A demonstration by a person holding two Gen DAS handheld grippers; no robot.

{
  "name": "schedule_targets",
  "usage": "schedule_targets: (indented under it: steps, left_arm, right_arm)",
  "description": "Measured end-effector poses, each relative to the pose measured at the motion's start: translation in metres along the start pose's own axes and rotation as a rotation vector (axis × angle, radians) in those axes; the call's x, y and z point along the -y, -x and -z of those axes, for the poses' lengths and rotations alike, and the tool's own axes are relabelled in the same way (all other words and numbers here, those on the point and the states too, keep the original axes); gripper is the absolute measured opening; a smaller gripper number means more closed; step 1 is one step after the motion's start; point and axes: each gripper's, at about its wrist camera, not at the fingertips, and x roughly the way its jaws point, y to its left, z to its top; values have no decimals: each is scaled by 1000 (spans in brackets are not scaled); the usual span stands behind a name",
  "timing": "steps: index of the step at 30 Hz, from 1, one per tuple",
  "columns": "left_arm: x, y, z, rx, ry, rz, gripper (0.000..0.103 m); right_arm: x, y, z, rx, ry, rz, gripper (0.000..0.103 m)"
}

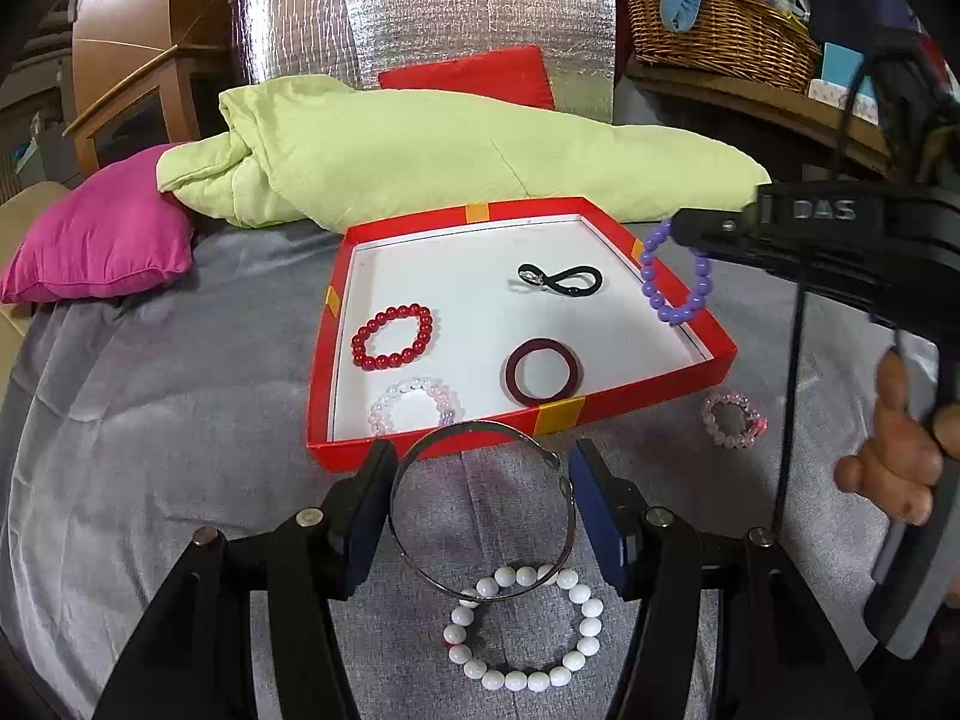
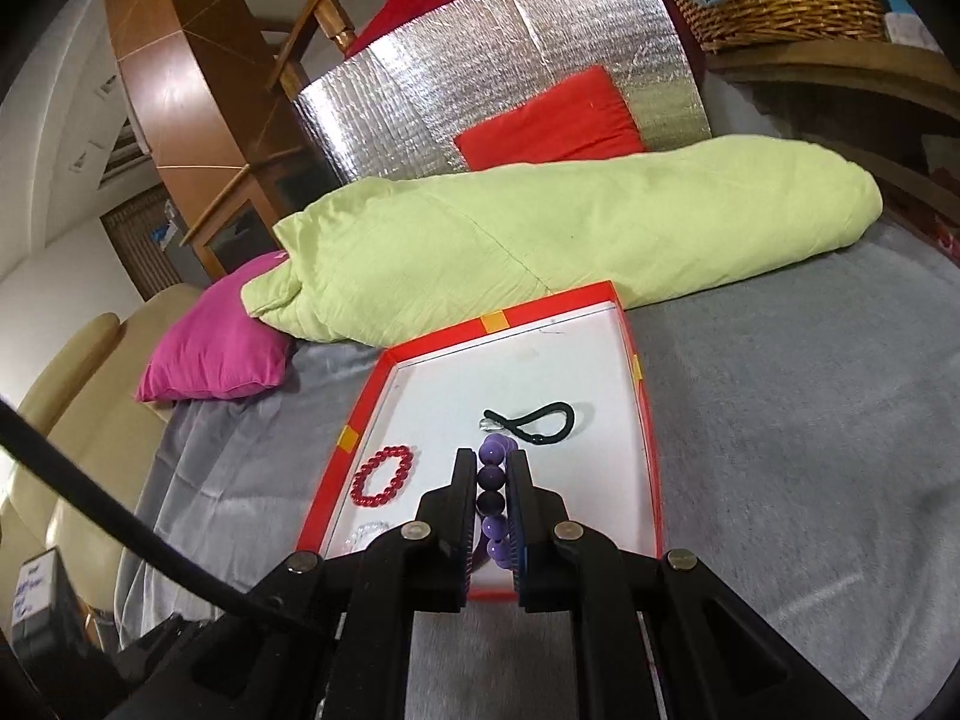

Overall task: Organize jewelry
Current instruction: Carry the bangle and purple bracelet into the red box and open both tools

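A silver bangle (image 1: 483, 510) is clamped in the left tool (image 1: 483, 510) just short of the red box (image 1: 543, 207). A purple bead bracelet (image 2: 493, 495) is pinched in the right tool (image 2: 493, 492), held over the box's right rim.

Box (image 1: 630, 387) centre bare; green quilt (image 1: 420, 144) blocks far side

A bedroom in a home: the scene sits on a bed (image 1: 150, 372) under a grey blanket, with a rolled light-green quilt (image 1: 420, 144) and a magenta pillow (image 1: 102, 240) along its far edge. Behind stand a wooden headboard (image 2: 180, 78), a red cushion (image 2: 552, 120) against silver insulation sheet (image 1: 420, 18), and a wicker basket (image 1: 720, 36) of clutter.
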Motion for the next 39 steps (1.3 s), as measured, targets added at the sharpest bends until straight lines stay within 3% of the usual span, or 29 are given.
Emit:
schedule_targets:
  steps: [6,17,25,39]
  left_arm:
    - [-14,-8,-19,0,72,52,61]
    - [-26,-57,-72,39,114,22,61]
    - [-20,-84,-76,12,85,6,61]
    - [-15,-115,-83,-34,45,18,61]
  right_arm:
    - [17,-31,-9,-41,-50,-1,11]
    - [26,-35,-20,-48,-86,-29,11]
    - [34,-43,-21,-69,-106,-20,11]
    - [41,-65,-10,-146,-180,-80,11]
